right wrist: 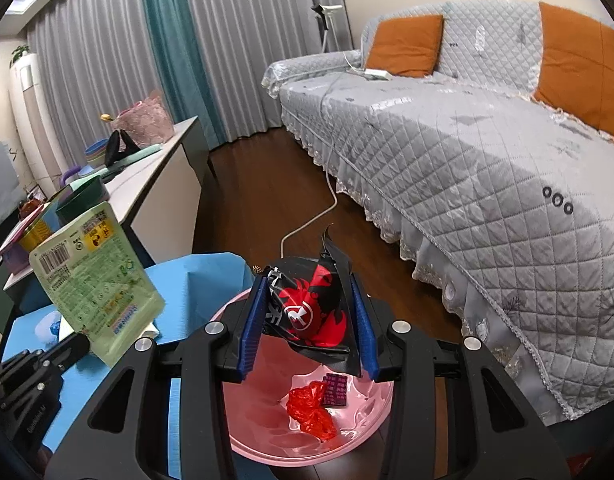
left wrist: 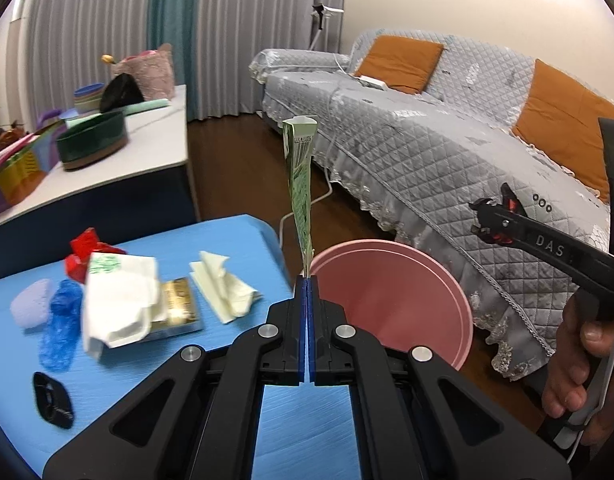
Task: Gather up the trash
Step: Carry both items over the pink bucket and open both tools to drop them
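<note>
The right gripper point(right wrist: 307, 320) pinches a black-and-red wrapper point(right wrist: 311, 312) directly above the pink bin point(right wrist: 267, 440), apparently ready to drop it. The left gripper point(left wrist: 307, 280), jaws tight, carries a green pouch point(left wrist: 301, 184) past the blue tabletop's point(left wrist: 243, 240) far right corner. Only the right view shows the red bag point(right wrist: 313, 412) inside the bin; only the left shows tissues point(left wrist: 223, 284) remaining.

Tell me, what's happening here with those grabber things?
A person is clearing trash off a blue table into a pink bin. The left tongs pinch a flat green pouch; the right tongs hold a black-and-red wrapper above the bin. Tissues and other scraps wait on the table.
</note>
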Demonstrator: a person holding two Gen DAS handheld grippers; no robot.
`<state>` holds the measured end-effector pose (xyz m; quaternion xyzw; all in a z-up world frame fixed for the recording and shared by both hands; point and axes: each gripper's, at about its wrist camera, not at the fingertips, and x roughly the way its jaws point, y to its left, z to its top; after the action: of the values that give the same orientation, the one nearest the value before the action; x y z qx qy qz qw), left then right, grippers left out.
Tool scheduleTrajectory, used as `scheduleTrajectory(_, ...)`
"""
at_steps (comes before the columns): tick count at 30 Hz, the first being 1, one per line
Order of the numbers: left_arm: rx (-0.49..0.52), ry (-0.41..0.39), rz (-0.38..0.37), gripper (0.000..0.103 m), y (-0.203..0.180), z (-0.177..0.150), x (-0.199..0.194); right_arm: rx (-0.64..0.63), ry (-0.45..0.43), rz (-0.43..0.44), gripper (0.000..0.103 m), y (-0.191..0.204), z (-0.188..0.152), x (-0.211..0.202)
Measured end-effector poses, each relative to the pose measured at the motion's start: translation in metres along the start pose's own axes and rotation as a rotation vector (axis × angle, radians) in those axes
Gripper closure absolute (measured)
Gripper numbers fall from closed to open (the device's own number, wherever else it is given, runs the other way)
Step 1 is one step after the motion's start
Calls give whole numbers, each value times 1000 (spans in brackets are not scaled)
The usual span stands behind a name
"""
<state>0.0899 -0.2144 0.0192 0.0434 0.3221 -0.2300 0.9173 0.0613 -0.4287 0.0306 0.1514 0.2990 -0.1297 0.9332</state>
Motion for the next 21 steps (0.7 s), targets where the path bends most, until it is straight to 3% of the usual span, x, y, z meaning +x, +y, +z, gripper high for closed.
scheduleTrajectory(21, 26, 81, -56, 103, -29, -5, 45, 14, 28, 7, 62, -5, -4, 18)
